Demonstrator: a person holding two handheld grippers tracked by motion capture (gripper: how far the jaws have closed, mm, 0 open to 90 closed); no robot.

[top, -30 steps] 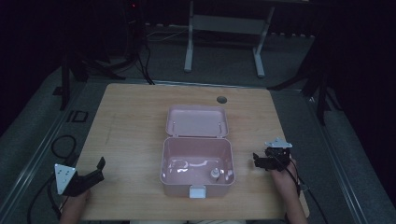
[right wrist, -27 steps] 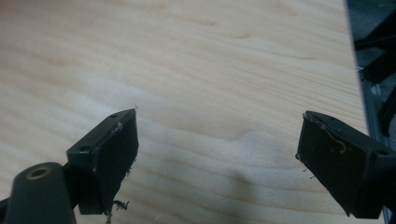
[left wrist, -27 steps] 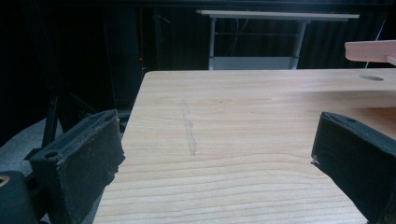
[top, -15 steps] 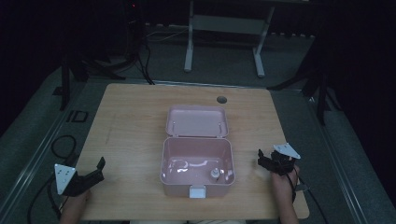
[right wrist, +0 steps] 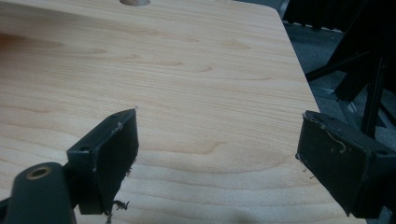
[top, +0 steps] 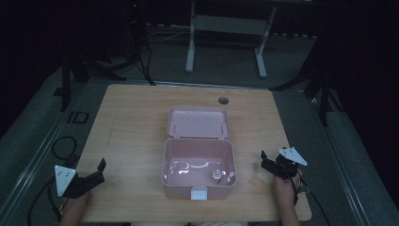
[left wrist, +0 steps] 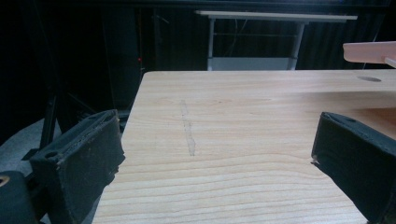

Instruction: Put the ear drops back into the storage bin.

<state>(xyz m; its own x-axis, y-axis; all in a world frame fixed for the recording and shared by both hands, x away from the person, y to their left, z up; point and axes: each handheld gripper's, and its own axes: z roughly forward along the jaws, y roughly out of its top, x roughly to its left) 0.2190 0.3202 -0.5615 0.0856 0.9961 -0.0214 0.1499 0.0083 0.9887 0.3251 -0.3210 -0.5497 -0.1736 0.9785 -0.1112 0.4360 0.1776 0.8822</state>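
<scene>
My left gripper rests at the table's near left corner, where it was a second ago, jaws wide and holding nothing; its own view shows bare wood between the pads. The open pink box sits at centre, lid laid back, a small white item and a pale curved piece inside. What has changed is on the right: my right gripper has drawn back from the box's right wall toward the near edge and turned slightly. Its jaws are wide and empty over bare wood. I judge this a pause: the box lies between both grippers, touching neither.
</scene>
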